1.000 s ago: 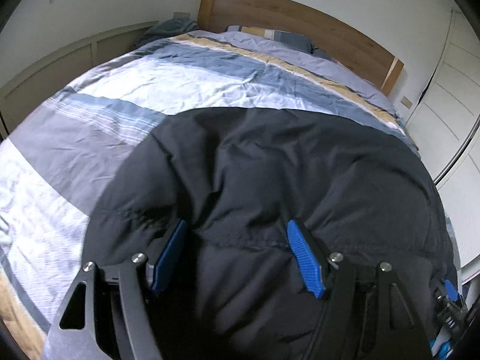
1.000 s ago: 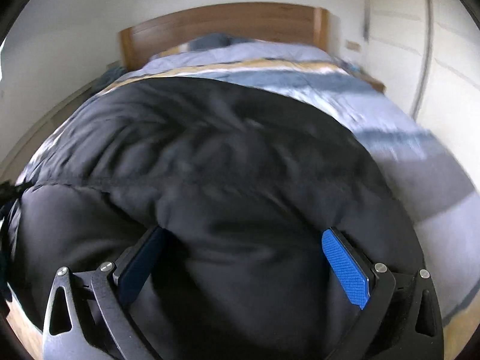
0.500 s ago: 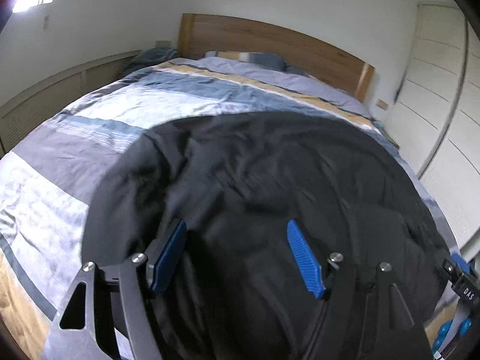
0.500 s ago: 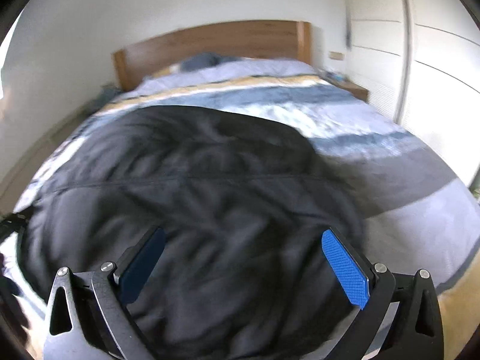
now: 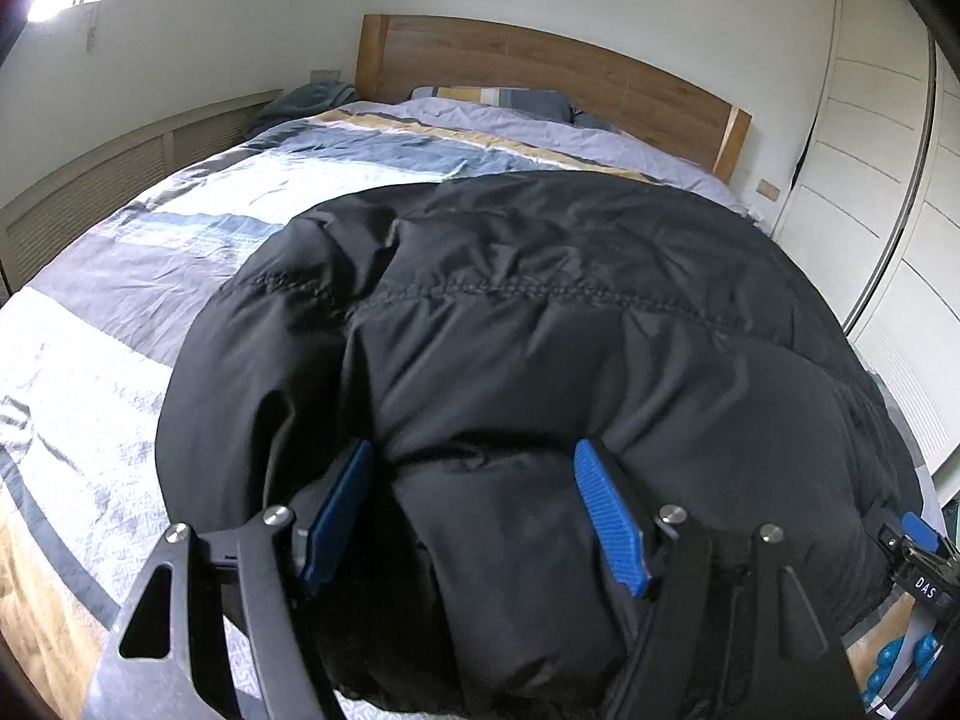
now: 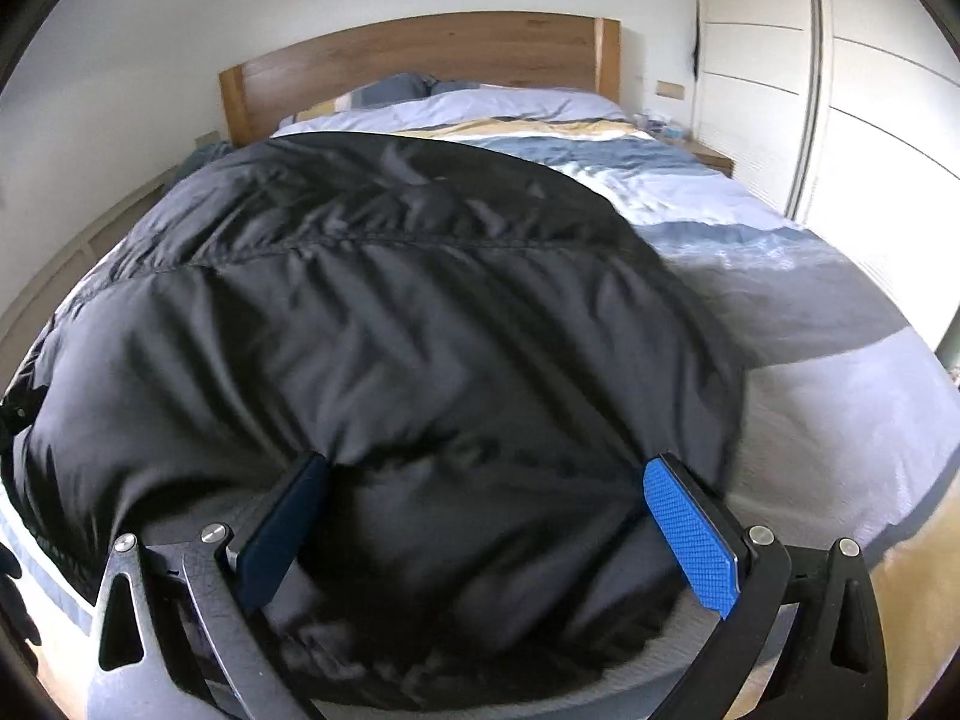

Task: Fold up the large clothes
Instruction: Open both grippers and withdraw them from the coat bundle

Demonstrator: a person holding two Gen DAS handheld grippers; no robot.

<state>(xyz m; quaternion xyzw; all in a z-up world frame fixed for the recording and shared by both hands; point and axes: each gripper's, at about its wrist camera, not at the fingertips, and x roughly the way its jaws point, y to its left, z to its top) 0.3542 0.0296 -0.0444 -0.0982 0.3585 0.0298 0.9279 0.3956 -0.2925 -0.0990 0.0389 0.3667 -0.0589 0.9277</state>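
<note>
A large black puffer jacket lies spread on the striped bed; it also fills the right wrist view. My left gripper is at the jacket's near edge, its blue fingers set apart with a thick fold of the jacket between them. My right gripper is also at the near edge, with its blue fingers wide apart around bulky jacket fabric. The right gripper's tip shows at the lower right of the left wrist view.
The bed has a striped blue, grey and yellow duvet and a wooden headboard with pillows. White wardrobe doors stand on the right. A low panelled wall unit runs along the left.
Both cameras have pulled back and tilted up, so more headboard and wall shows. The jacket's near edge is bunched higher between the fingers. The finger spacing is unchanged.
</note>
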